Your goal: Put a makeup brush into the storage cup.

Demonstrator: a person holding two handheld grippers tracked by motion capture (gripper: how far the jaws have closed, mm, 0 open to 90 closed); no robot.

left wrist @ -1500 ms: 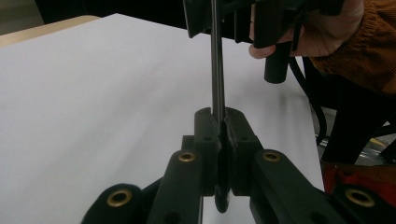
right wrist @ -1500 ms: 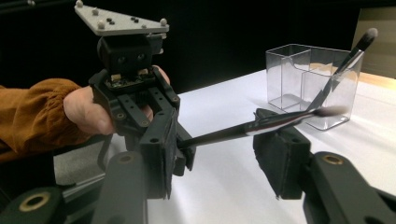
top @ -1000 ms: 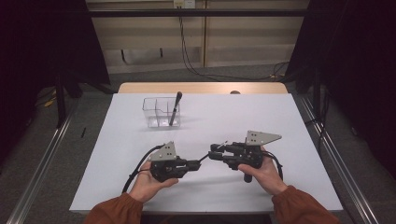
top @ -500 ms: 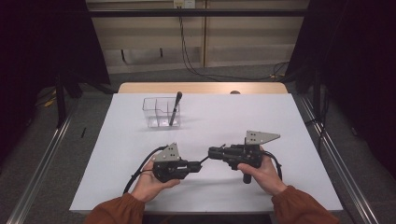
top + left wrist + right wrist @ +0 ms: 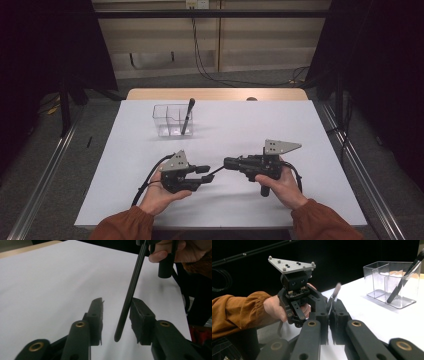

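The brush looks light, stiff and slim, so I'd pinch it mid-handle, never on the soft pale bristles. It's black-handled, clamped in the right hand-held gripper, its butt end hanging between the half-spread jaws of the left hand-held gripper, just above the tabletop.

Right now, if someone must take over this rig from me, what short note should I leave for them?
Right gripper: shut on a thin black stick, probably a brush.
Left gripper: open; the stick's free end sits between its jaws, not yet gripped.
Clear box: at the far left of the white table, with one black brush leaning in it.
Done: stick lifted and offered across.
Left: likely close the left gripper on the stick, then release the right.
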